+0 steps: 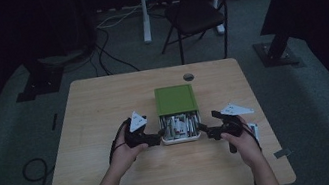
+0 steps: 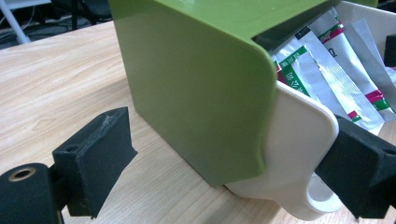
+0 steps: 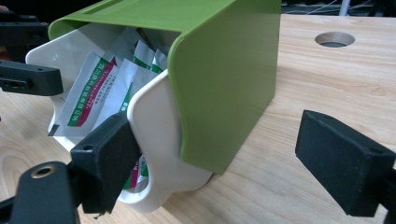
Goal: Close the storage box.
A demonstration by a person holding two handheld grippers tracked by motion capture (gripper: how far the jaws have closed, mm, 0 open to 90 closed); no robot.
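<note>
Box between my two sets of fingers, drawer end toward me

My left gripper (image 1: 156,137) sits at the drawer's (image 1: 181,138) left corner and my right gripper (image 1: 205,131) at its right corner, each with one finger (image 2: 359,168) outside the drawer wall; the cover (image 1: 175,99) stretches away behind. Packets (image 1: 178,125) stand inside the drawer, probably upright. Beyond the cover, a table (image 1: 103,102) hole (image 1: 189,76).

high view: above the person's side, facing forward and down, far; takes in whole table (image 1: 103,102), floor, chair (image 1: 196,8). left gripper view: low, close, along its jaws at the box (image 2: 196,88) corner. right gripper view: low, close, at the box's opposite corner. all three share the box (image 1: 175,100) and sachets (image 3: 98,88).
</note>
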